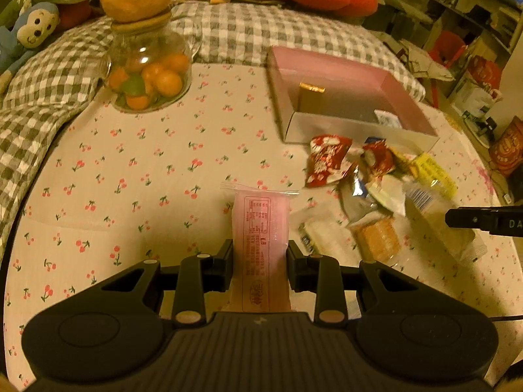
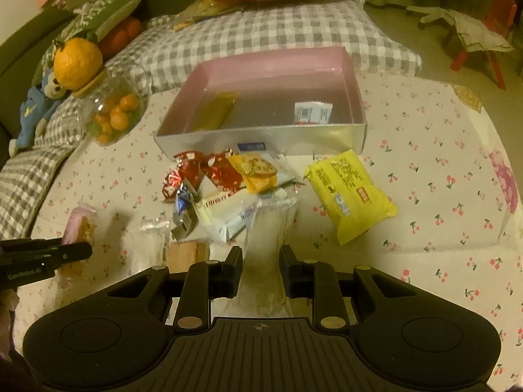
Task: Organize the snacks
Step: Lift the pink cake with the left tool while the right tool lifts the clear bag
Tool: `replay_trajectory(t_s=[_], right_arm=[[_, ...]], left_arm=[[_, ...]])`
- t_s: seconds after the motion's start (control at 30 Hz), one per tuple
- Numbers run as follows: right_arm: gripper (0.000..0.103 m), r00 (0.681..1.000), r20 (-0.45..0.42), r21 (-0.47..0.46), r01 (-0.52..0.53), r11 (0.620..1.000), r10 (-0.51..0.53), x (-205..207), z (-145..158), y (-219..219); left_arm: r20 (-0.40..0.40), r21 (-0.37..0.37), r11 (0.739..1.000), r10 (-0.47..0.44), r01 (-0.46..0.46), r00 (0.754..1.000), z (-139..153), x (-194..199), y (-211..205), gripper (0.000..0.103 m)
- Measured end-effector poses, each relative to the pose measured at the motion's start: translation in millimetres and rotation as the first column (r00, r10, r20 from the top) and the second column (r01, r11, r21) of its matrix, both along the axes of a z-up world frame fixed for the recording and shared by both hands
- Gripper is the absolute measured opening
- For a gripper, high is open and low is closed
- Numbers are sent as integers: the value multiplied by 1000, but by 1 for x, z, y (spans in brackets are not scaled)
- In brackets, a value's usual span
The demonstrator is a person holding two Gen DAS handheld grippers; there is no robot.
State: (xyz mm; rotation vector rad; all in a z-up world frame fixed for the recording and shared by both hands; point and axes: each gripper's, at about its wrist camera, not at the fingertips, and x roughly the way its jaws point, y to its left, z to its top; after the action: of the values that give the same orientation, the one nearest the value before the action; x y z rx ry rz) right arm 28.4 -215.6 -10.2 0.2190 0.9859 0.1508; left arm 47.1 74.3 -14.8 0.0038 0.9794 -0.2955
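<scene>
My left gripper [image 1: 260, 254] is shut on a pink wrapped snack [image 1: 261, 225], held above the cherry-print cloth. My right gripper [image 2: 260, 261] is shut on a clear wrapped pale snack [image 2: 268, 245], lifted just off the snack pile [image 2: 225, 183]. The pile holds red foil packets [image 1: 327, 160], a white bar, a cracker pack and a yellow packet [image 2: 349, 192]. Behind it stands the pink-lined box [image 2: 261, 134] with a gold bar [image 2: 215, 111] and a white packet [image 2: 312, 111] inside. The right gripper's finger [image 1: 483, 220] shows at the right edge of the left wrist view.
A glass jar [image 1: 148, 72] of small oranges, topped by a big orange, stands at the far left. A checked blanket [image 1: 228, 32], a monkey toy [image 1: 29, 32] and red cushions lie behind the table. The cloth to the left of the pile is bare.
</scene>
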Motion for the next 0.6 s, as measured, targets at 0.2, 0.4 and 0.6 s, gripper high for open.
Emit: replay_trajectory(t_s=[0.2, 0.4, 0.6], right_arm=[[13, 1000, 18, 21, 7, 1000, -7, 3, 7, -5], [27, 998, -61, 12, -2, 1000, 3, 9, -7, -3], [48, 993, -118, -17, 7, 1000, -8, 15, -29, 0]], left_arm=[[32, -30, 1000, -3, 4, 999, 10, 2, -7, 29], [22, -23, 999, -22, 22, 1000, 7, 4, -18, 29], [3, -7, 999, -43, 43, 999, 1, 1, -24, 29]])
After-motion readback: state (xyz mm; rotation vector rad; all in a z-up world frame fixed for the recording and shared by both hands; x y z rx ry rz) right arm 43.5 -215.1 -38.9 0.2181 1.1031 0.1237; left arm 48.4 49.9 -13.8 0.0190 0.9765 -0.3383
